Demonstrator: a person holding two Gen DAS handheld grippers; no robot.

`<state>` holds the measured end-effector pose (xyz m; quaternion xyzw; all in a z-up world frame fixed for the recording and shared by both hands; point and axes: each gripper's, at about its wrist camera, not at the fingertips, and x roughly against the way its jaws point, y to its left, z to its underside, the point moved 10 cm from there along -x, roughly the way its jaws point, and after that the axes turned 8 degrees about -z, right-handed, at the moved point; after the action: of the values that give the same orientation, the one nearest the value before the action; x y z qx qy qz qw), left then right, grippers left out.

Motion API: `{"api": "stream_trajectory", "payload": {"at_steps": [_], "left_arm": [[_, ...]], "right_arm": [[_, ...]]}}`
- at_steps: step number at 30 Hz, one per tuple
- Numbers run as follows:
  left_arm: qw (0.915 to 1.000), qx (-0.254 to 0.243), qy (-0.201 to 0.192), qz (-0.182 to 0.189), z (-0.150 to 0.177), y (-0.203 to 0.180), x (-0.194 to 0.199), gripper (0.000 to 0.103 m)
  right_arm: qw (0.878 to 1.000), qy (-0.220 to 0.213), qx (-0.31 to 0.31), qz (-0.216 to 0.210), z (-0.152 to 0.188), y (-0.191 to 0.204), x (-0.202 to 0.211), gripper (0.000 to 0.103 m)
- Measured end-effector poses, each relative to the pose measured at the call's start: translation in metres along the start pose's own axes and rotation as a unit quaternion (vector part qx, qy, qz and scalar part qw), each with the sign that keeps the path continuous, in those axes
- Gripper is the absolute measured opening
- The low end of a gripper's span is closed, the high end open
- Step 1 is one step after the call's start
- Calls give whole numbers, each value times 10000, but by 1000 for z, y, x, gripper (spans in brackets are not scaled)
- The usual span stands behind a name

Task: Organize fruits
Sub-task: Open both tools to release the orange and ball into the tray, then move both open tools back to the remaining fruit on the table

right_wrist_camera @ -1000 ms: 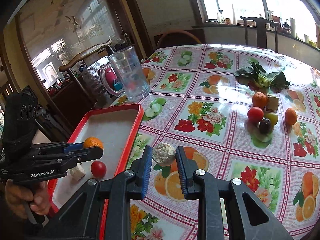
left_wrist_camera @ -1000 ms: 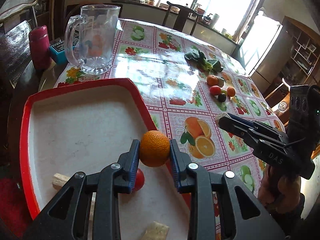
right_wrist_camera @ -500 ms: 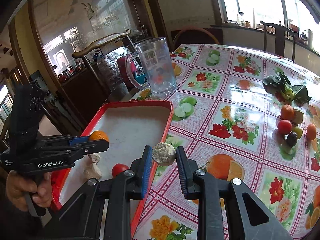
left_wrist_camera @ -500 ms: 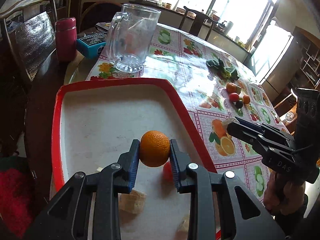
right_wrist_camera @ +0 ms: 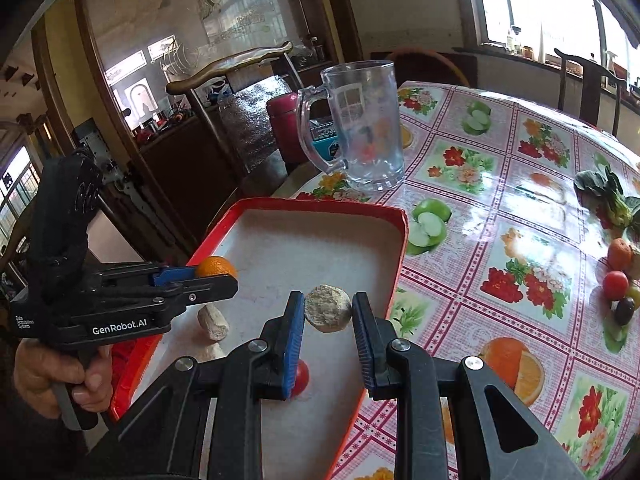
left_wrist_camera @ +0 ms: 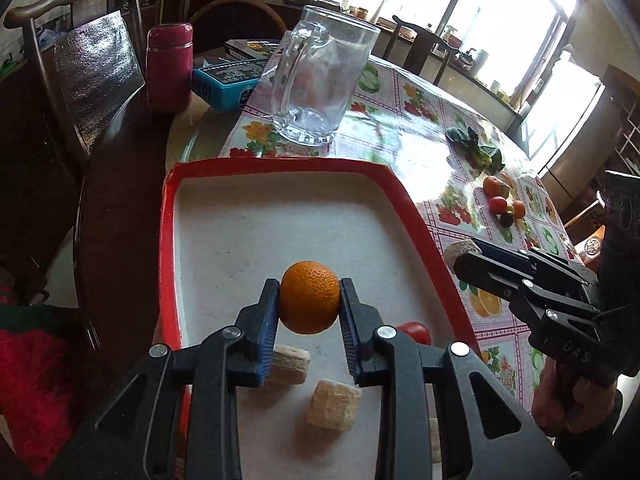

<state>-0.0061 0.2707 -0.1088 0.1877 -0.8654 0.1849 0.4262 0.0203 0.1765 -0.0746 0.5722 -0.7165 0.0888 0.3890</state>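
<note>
My left gripper (left_wrist_camera: 309, 300) is shut on an orange (left_wrist_camera: 309, 297) and holds it above the red-rimmed tray (left_wrist_camera: 166, 240). My right gripper (right_wrist_camera: 327, 312) is shut on a rough beige round fruit (right_wrist_camera: 328, 307) over the tray's (right_wrist_camera: 320, 204) right part. A red tomato (right_wrist_camera: 301, 378) and pale chunks (left_wrist_camera: 334, 404) lie in the tray. A small pile of fruit (left_wrist_camera: 502, 202) lies on the flowered tablecloth, at the far right in the right wrist view (right_wrist_camera: 618, 280).
A glass mug (left_wrist_camera: 320, 84) stands beyond the tray. A red flask (left_wrist_camera: 168, 68) and a blue box (left_wrist_camera: 224, 80) sit behind it. Leafy greens (left_wrist_camera: 478, 152) lie on the table. A wooden chair (left_wrist_camera: 80, 80) stands at the left.
Both grippers have moved left over the tray with their fruit still held. The right gripper has crossed the tray's red rim from above the tablecloth.
</note>
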Motion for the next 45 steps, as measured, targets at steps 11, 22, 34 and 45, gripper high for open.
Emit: {"api": "stream_trajectory", "payload": {"at_steps": [11,22,34,45], "left_arm": [[9997,113,195,-116,2,22,-18,26],[9988,113,440,-200,6,24,-31,28],[9983,130,199,-527,1,25,-8,55],[9992,-171,31,-371,-3,-21,9,55]], "right_arm": [[9985,529,141,-59,12,8,-45,25],[9959,872,230,71,21,2,-61,27],[9996,283,-21,-25,6,-2,-12,35],[9987,-72,-456,216,16,-44,43,36]]}}
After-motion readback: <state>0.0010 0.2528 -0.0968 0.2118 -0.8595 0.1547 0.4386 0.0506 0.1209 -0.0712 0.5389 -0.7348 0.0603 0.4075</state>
